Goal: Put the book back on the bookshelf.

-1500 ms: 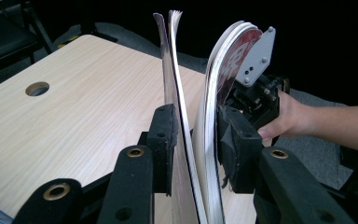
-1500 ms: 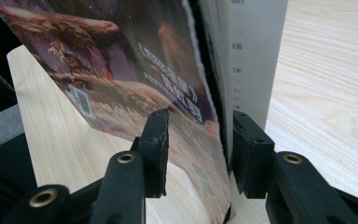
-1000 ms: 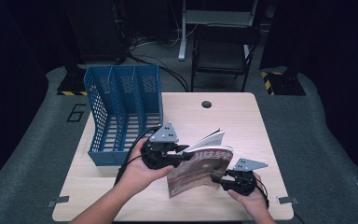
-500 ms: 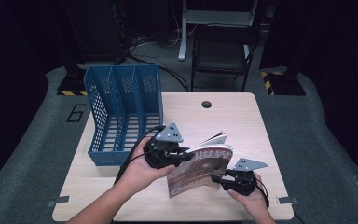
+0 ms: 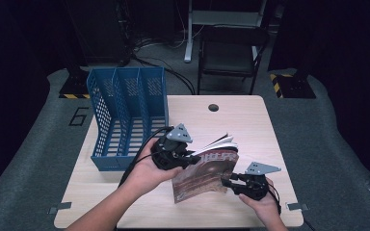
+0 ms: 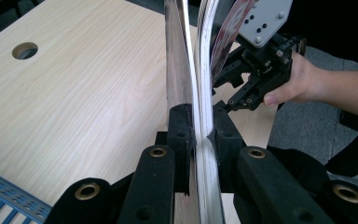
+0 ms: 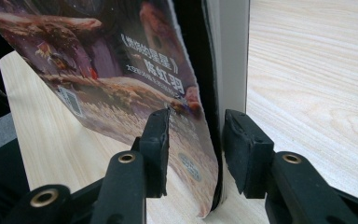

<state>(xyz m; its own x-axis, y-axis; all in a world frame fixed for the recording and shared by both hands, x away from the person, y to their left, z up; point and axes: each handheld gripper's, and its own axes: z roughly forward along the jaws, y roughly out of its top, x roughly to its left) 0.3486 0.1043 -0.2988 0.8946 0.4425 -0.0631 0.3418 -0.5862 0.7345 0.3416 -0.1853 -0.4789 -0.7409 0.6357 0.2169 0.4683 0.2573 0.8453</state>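
Blue file rack (image 5: 125, 115), compartments bare

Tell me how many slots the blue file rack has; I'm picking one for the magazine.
3. The blue file rack has a left slot, a middle slot and a right slot, side by side.

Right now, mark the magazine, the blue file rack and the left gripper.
magazine (image 5: 207, 175), high view, on its front cover.
blue file rack (image 5: 107, 120), high view, on its left mesh wall.
left gripper (image 6: 200, 135), left gripper view, between its jaw tips, clamped on the magazine's pages.
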